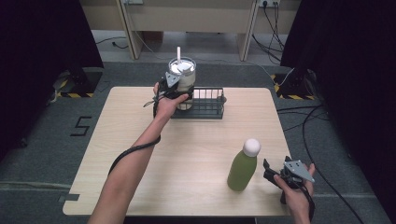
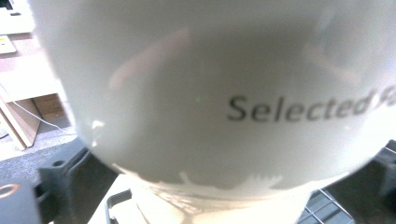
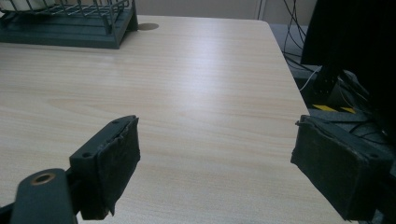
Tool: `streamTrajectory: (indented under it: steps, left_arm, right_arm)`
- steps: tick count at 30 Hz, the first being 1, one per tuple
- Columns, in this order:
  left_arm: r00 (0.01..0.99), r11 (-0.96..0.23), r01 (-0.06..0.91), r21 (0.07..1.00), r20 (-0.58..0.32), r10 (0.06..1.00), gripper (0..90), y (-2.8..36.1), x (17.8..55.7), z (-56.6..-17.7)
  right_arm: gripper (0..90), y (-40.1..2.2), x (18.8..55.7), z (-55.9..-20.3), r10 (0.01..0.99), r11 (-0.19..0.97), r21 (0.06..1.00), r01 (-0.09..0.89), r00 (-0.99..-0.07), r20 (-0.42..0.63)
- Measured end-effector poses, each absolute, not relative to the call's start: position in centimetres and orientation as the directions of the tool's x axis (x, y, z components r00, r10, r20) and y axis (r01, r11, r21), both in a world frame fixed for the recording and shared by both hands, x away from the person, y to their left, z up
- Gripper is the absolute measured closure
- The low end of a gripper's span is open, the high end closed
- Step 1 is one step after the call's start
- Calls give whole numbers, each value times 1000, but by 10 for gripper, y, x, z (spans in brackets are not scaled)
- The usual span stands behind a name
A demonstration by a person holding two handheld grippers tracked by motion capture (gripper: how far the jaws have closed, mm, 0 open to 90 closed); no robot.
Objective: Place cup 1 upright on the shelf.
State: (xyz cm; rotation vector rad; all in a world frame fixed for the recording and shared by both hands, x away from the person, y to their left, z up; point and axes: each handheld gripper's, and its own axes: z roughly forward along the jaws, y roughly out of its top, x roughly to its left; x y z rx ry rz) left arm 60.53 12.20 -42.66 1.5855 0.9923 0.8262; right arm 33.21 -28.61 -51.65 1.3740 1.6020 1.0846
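The cup [image 1: 183,80] is sitting at the left end of the wire basket [image 1: 210,103] at the far side of the table [image 1: 187,154], lid and straw [image 1: 178,53] on top, milky drink inside. In the left gripper view the cup [image 2: 205,93] is right up against the lens, and the basket [image 2: 327,205] rim peeks out below. I'd guess it's a thin plastic cup, fairly heavy when full and easy to crush or slosh, so hold it mid-body with light pressure and keep it upright.

The left gripper [image 1: 173,88] is pressed against the cup's near side, arm stretched long across the table. Can't tell whether its jaws are actually clamped.

The right gripper [image 1: 280,173] rests low at the near right corner, just beside the green bottle [image 1: 243,165] but not touching it. Its pads [image 3: 116,163] are spread apart with nothing between them.
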Motion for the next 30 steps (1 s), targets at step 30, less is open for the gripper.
streamTrajectory:
  steps: [30]
  left_arm:
    - [434, -146, 142, 979, 71, 898, 0, 140, 556, -424]
  right_arm:
    - [123, -286, 325, -508, 988, 65, 944, 325, -155, -14]
